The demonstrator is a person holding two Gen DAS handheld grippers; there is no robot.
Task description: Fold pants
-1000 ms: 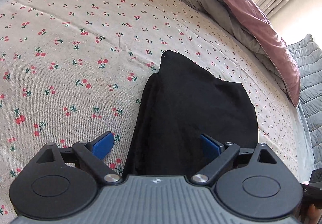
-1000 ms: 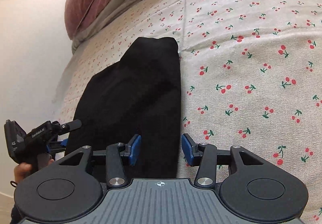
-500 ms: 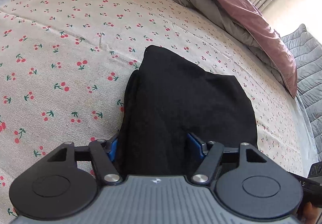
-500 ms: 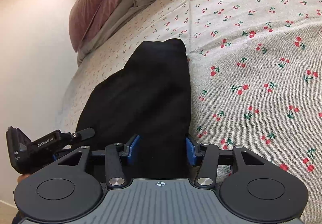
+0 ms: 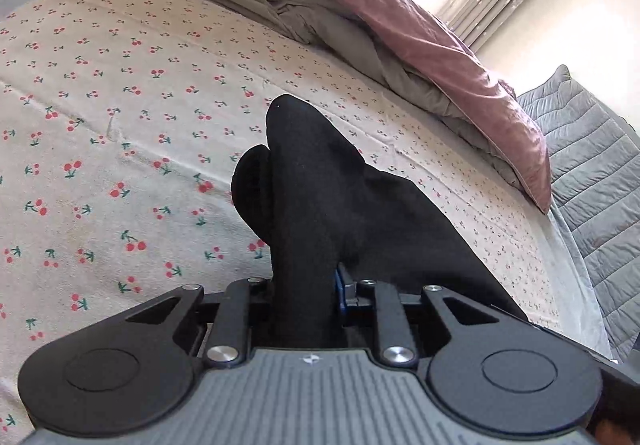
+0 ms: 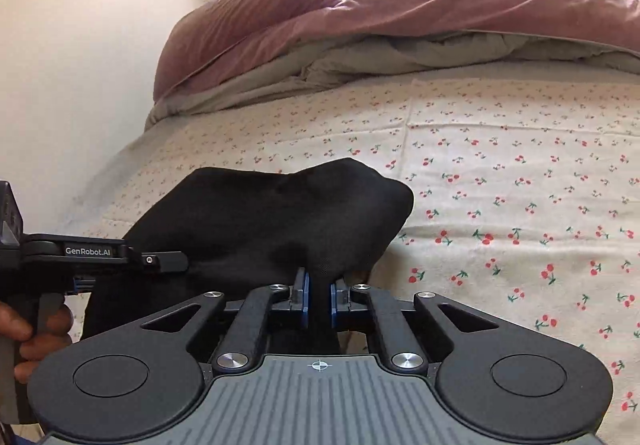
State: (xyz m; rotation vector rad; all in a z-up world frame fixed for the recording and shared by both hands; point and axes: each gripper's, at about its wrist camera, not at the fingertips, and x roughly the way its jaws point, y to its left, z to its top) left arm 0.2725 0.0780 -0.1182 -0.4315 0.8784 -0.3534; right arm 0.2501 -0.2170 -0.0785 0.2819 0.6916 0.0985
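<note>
- Left tongs pinch the near edge of the black pants.
- Right tongs clamp the same edge; the pants bunch upward.
- Cherry-print bed lies beneath.
- Pink duvet heaps beyond.

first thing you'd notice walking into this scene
The black pants, bunched and lifted off the cherry-print bedsheet, pinched at their near edge by the right gripper and the left gripper, both sets of jaws shut on cloth. Behind them, a rumpled mauve duvet is heaped along the head of the bed.
</note>
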